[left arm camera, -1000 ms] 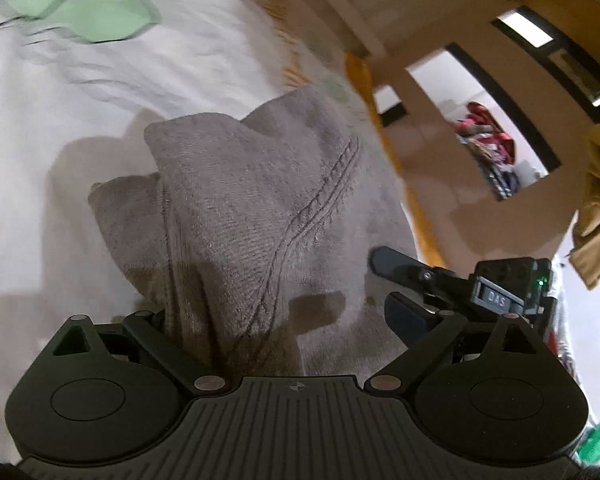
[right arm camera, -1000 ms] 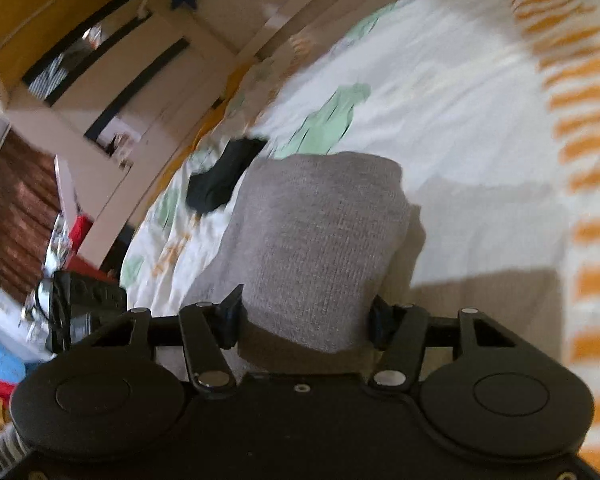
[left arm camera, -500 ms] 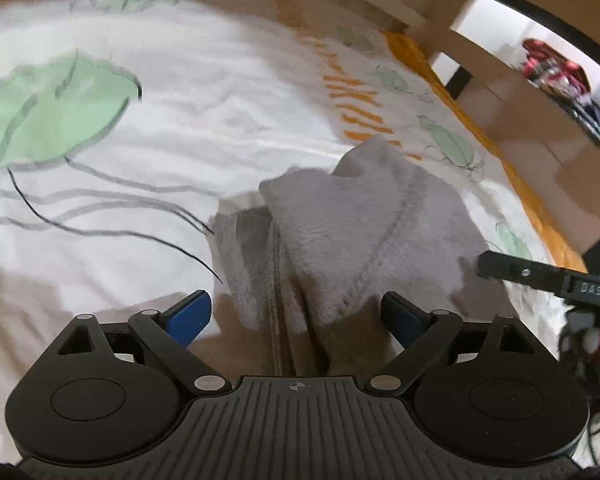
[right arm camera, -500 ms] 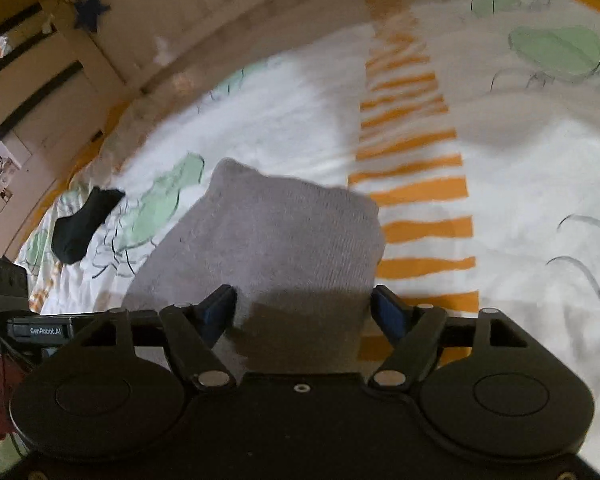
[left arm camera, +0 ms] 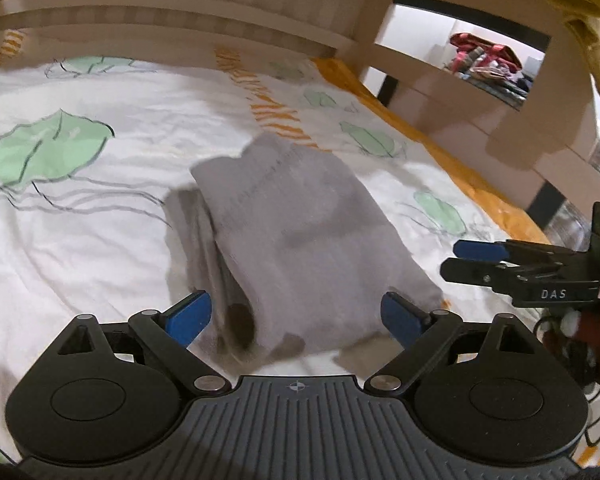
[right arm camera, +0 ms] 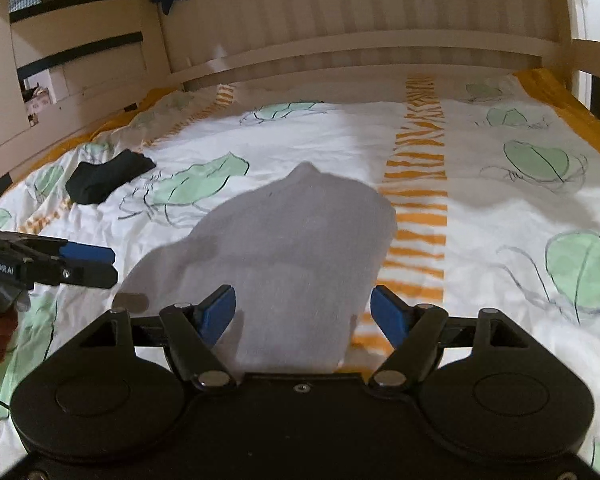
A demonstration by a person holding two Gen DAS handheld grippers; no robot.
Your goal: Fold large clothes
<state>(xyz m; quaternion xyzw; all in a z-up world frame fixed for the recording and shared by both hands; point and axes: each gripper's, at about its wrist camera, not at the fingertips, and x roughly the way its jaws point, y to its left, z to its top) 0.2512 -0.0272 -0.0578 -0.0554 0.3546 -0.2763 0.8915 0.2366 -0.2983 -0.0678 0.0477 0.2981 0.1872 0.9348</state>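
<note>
A folded grey knit garment (left arm camera: 300, 236) lies on the bed; it also shows in the right wrist view (right arm camera: 284, 248). My left gripper (left arm camera: 296, 316) is open and empty, its blue pads just short of the garment's near edge. My right gripper (right arm camera: 304, 312) is open and empty, pads either side of the garment's near end without holding it. The right gripper shows side-on at the right of the left wrist view (left arm camera: 500, 260). The left gripper shows at the left of the right wrist view (right arm camera: 60, 264).
The bed (right arm camera: 500, 216) has a white cover with green and orange prints. A black garment (right arm camera: 108, 176) lies at its far left. A wooden bed rail (right arm camera: 360, 48) runs along the back. A shelf opening (left arm camera: 484, 64) holds clothes. A yellow cloth (left arm camera: 580, 4) hangs at upper right.
Both grippers let go of the grey garment and opened. They drew back and tilted up, and the garment now lies flat on the bed.
</note>
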